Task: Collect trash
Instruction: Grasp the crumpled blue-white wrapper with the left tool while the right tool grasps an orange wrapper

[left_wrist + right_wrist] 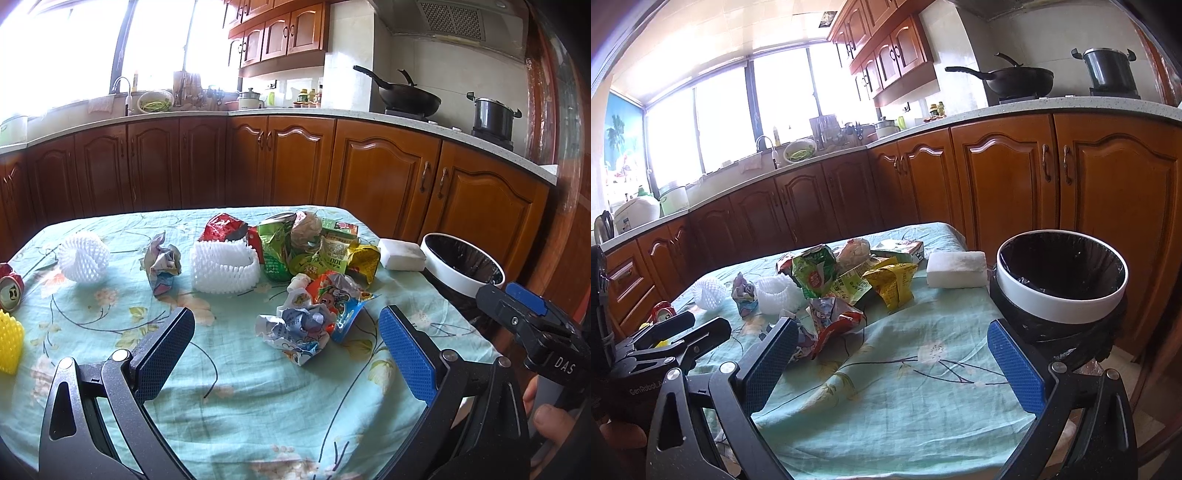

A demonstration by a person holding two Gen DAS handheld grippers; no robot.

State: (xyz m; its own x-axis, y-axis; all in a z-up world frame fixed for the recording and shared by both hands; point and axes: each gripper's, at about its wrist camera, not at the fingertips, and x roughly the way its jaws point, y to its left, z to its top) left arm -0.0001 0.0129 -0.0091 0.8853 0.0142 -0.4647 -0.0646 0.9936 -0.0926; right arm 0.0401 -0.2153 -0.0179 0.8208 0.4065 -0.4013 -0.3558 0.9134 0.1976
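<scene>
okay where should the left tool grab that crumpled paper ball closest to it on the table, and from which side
Take the crumpled paper ball across its bulging middle, coming straight in from the near side with the left tool low over the tablecloth. It already sits between the open fingers, and the colourful wrapper touching its far side is best left out.

Background, kitchen. Bench cloth (240, 387): pale green, floral print, wrinkled. Behind it, a run of brown wooden base cabinets (380, 166) under a light countertop (280, 112). On the hob at right: black wok (408, 94) with long handle, and a dark lidded pot (493, 112) beside it. Range hood (450, 16) above. Wall cabinets (280, 35) of matching wood. Sink tap (122, 85) below a bright window (74, 48); basket of green vegetables (155, 100) just beside the tap.
</scene>
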